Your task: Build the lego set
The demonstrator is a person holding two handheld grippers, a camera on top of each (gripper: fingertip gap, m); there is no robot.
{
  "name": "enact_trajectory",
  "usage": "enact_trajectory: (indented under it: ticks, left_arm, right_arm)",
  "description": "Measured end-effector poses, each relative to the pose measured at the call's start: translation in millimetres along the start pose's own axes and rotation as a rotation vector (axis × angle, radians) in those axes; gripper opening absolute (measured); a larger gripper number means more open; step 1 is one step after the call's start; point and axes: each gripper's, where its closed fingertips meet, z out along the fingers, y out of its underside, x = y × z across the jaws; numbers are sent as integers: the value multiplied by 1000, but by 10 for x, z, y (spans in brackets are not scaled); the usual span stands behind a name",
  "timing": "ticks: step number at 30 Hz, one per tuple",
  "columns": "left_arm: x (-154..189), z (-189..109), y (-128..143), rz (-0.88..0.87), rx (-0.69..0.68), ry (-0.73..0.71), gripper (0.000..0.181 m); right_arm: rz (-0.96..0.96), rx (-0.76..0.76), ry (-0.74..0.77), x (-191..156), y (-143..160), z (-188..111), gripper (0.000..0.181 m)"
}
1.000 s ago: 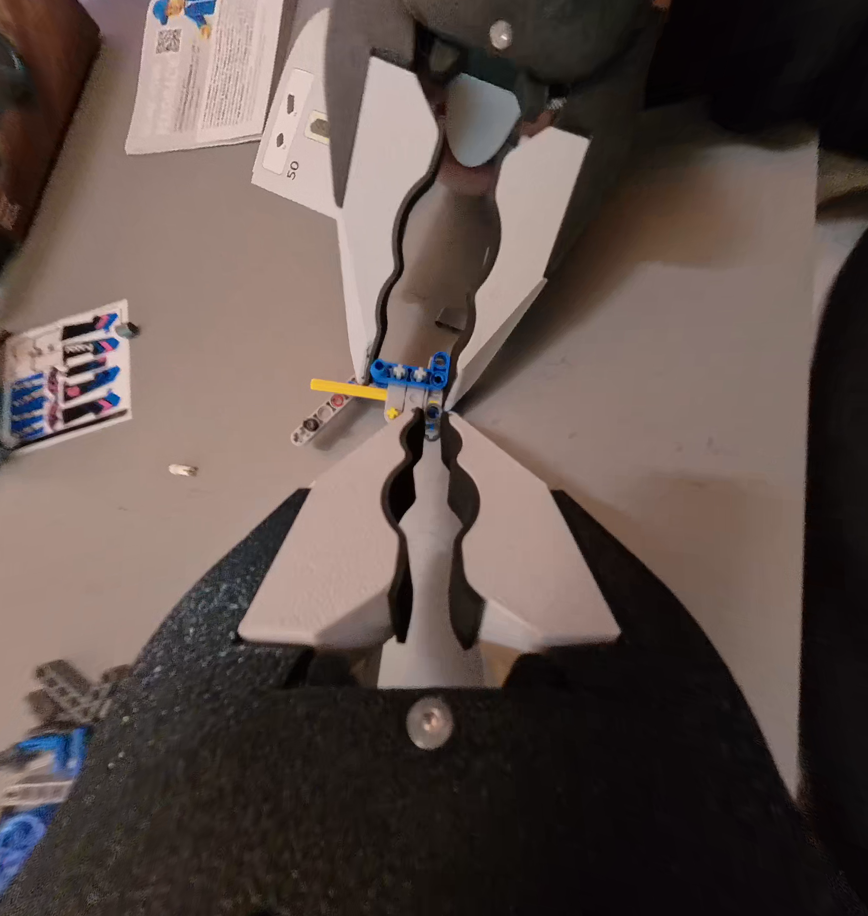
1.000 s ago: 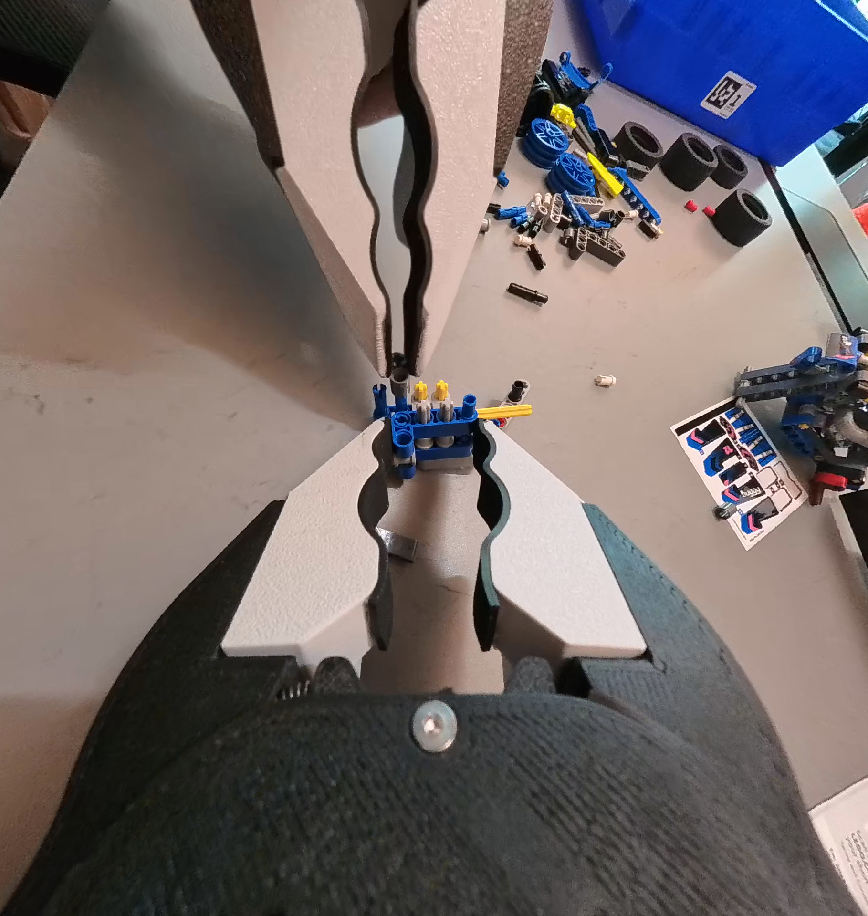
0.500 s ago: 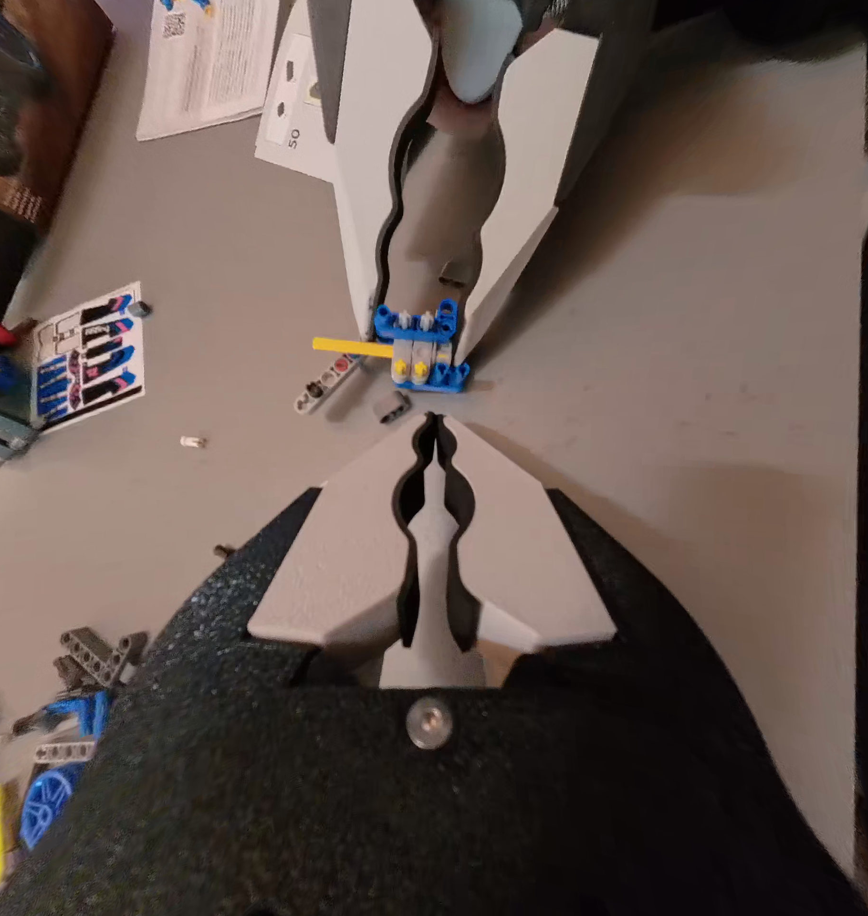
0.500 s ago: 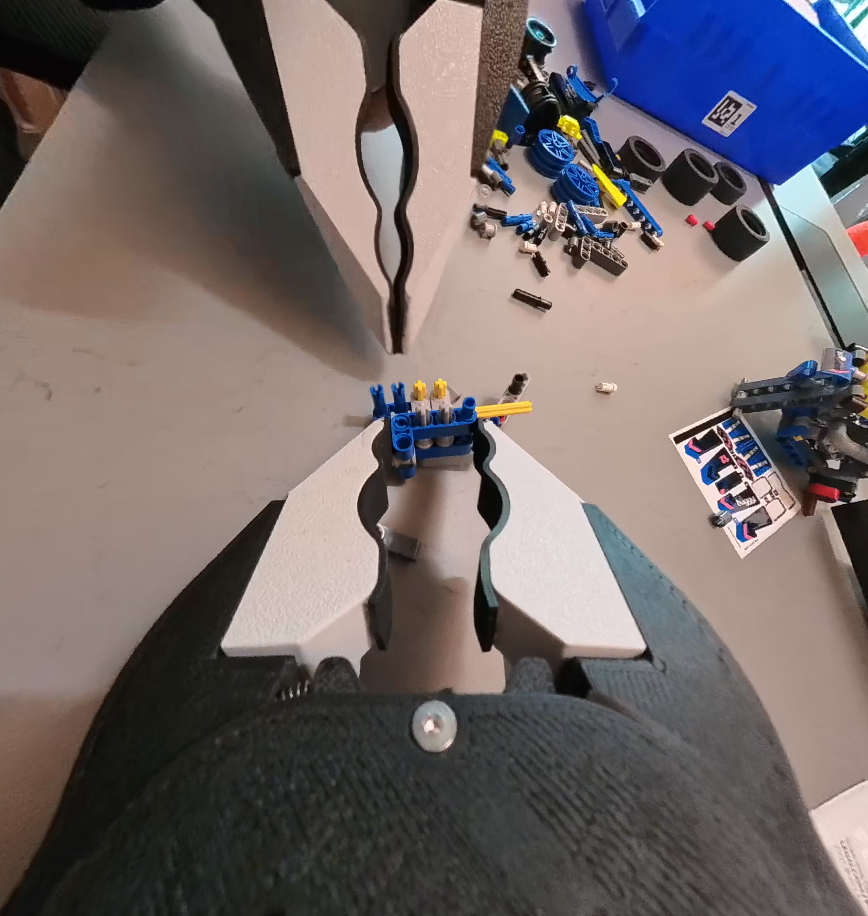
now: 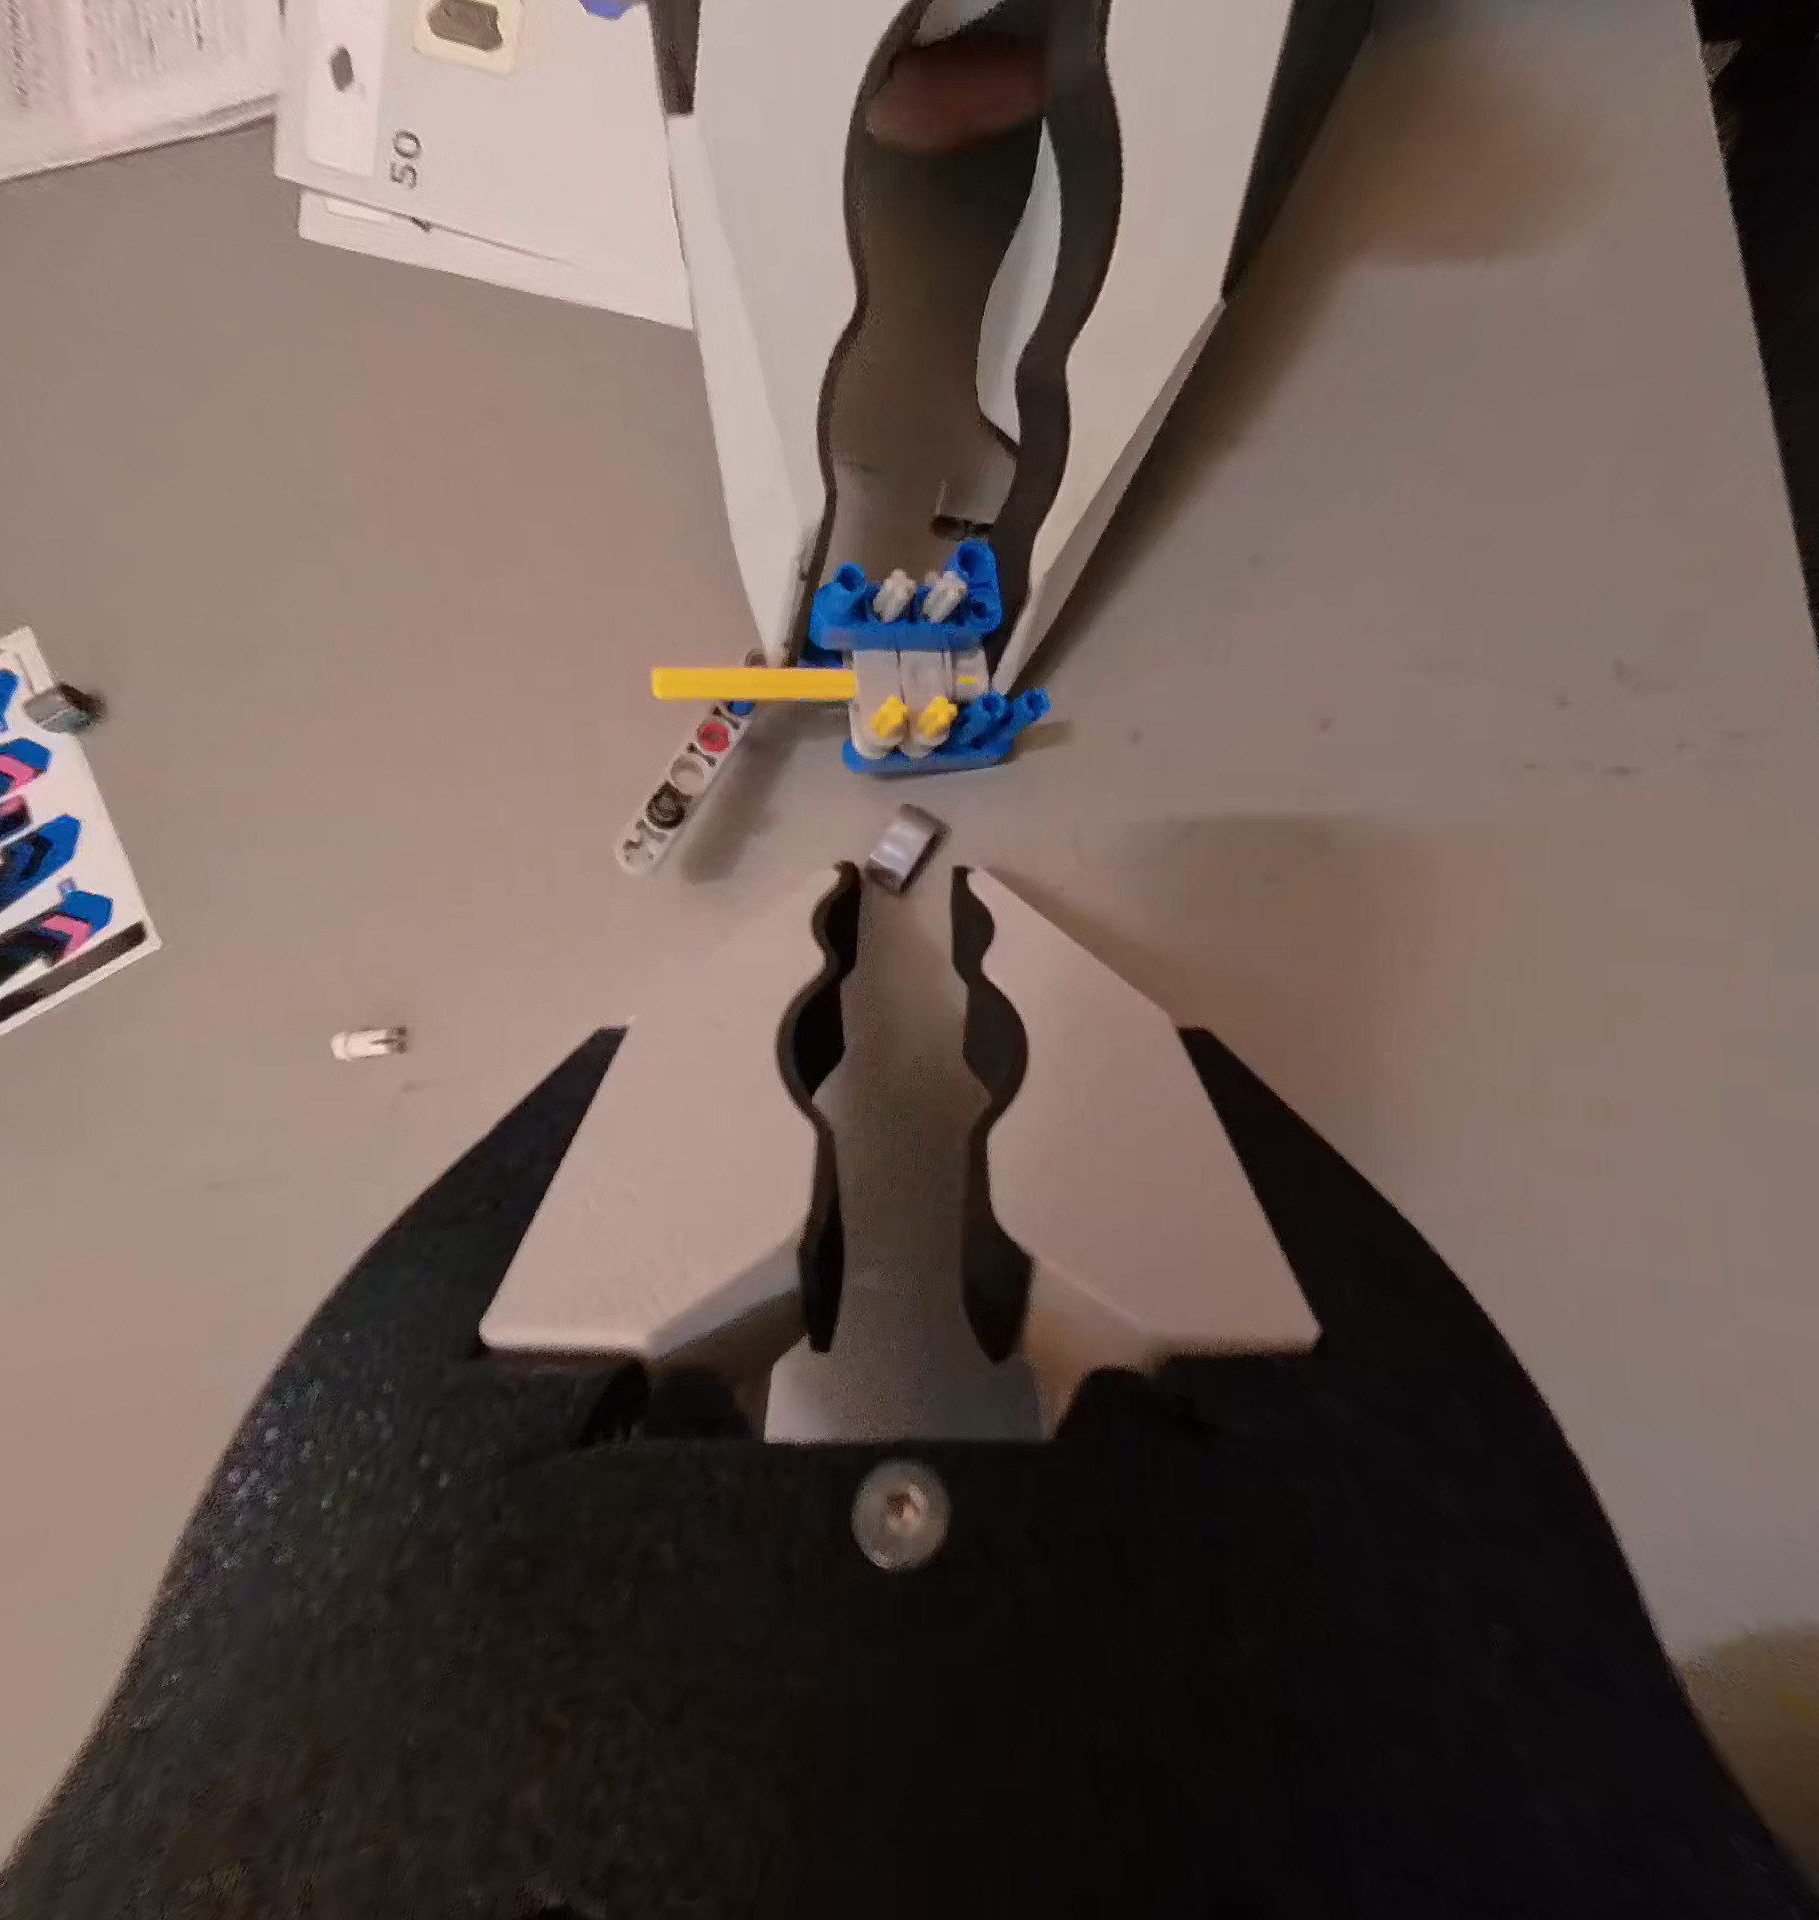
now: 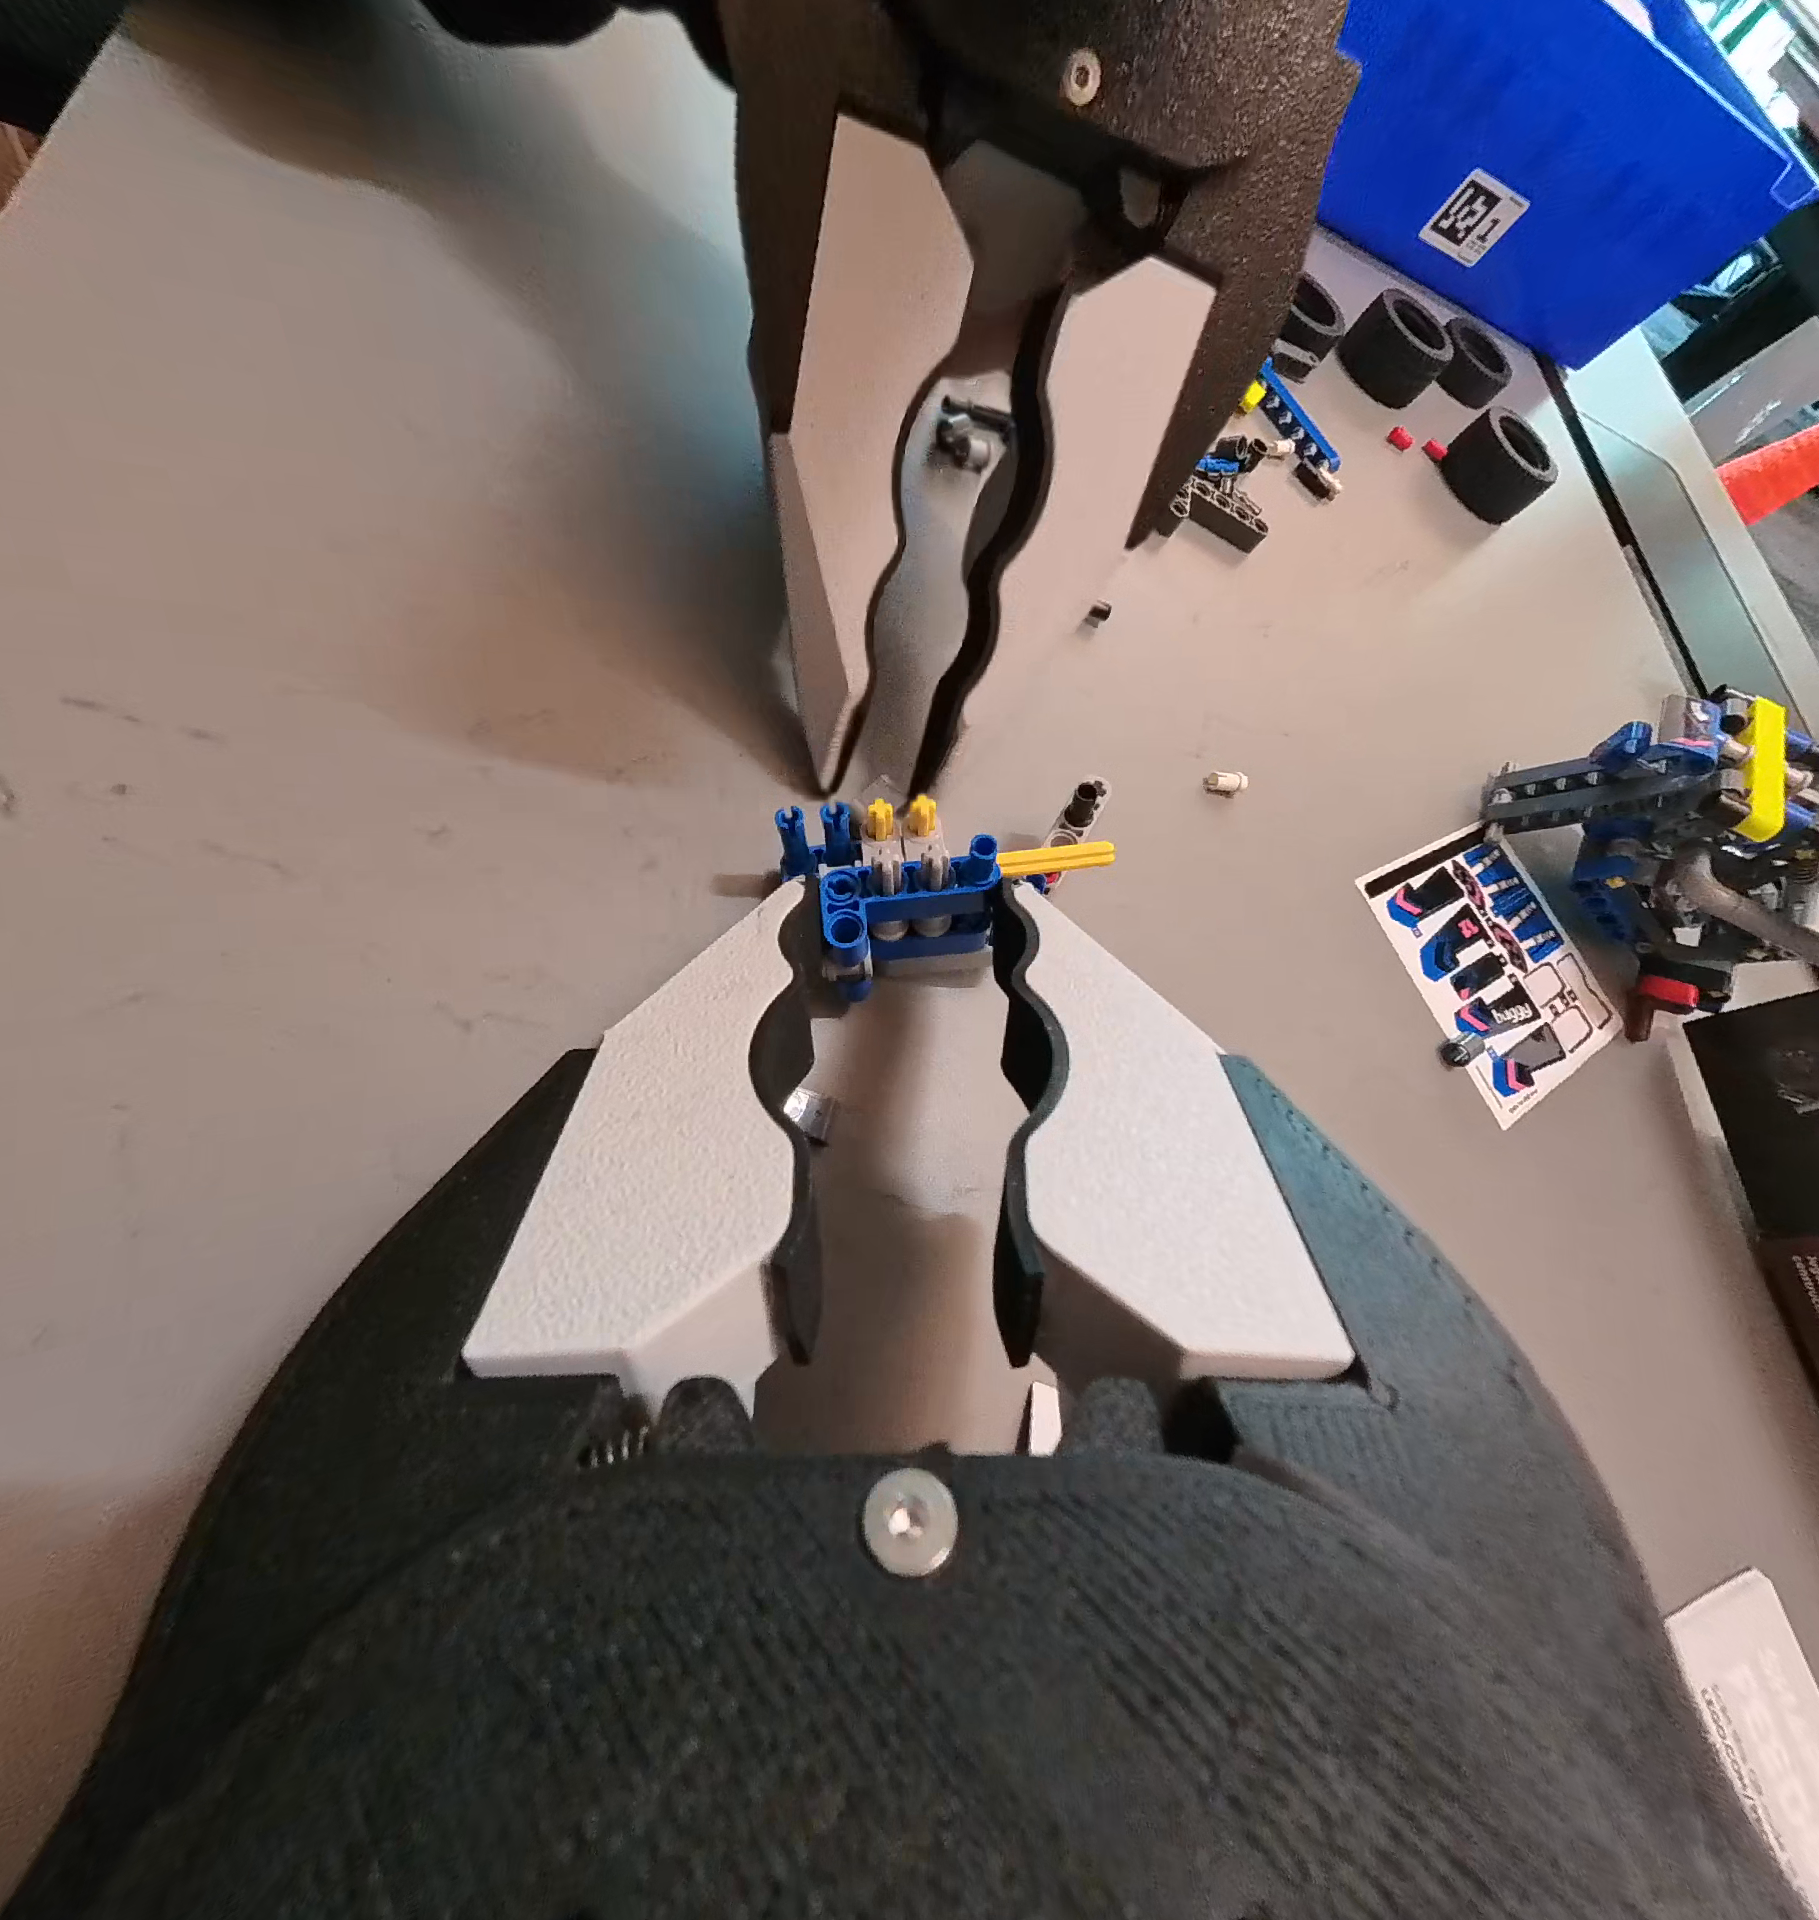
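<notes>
My right gripper (image 6: 905, 925) is shut on a small blue and grey sub-assembly (image 6: 905, 899) with yellow pins and holds it on the grey table. A yellow axle (image 6: 1056, 855) sticks out of its side. In the left wrist view the sub-assembly (image 5: 920, 675) sits between the right gripper's fingers (image 5: 770, 416). My left gripper (image 5: 905, 883) faces it, slightly open and empty. A small grey piece (image 5: 903, 847) lies on the table just at its tips. The left gripper (image 6: 877, 784) also shows in the right wrist view, coming down from above.
A light grey beam (image 5: 687, 779) and a white pin (image 5: 368, 1041) lie left of the sub-assembly. Sticker sheet (image 6: 1487, 966), part-built buggy (image 6: 1694, 831), tyres (image 6: 1404, 343), loose pieces (image 6: 1237, 488) and a blue bin (image 6: 1559, 156) are on the right. Instruction pages (image 5: 489, 135) lie behind. My left and right fingertips are right by each other.
My left gripper pulled back from the sub-assembly, and the small grey piece ended up on the table. The left jaws then opened at that piece. The right gripper kept its hold.
</notes>
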Motion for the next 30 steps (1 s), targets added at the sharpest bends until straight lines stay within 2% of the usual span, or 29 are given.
enact_trajectory:
  ticks: [3, 7, 9, 12, 16, 21, 24, 27, 30]
  left_arm:
    - [31, 16, -15, -8, 19, -10, 5]
    - [73, -50, 26, -33, 25, -72, 5]
    - [122, -102, 2, -46, 59, -96, 5]
    - [170, -179, -123, -114, 148, -137, 5]
    - [164, -279, -286, -227, 267, -209, 5]
    - [318, -386, -577, -327, 468, -143, 5]
    - [379, -404, -631, -340, 506, -115, 5]
    - [416, -397, -637, -407, 529, -65, 5]
    - [417, -425, -692, -532, 608, -5, 5]
  right_arm:
    - [-3, 0, 5, 3, 1, -1, 32]
    - [-5, 2, 12, 10, -2, -9, 32]
    - [4, 32, 12, 18, -44, -41, 43]
    - [14, 102, -8, 9, -204, -174, 47]
    - [38, 71, 26, 20, -312, -344, 29]
    - [79, 93, 50, -162, -473, -279, 28]
    - [33, 134, 131, -179, -584, -310, 15]
    - [-77, 134, 239, -189, -603, -329, 15]
    - [-102, 152, 313, -209, -638, -311, 21]
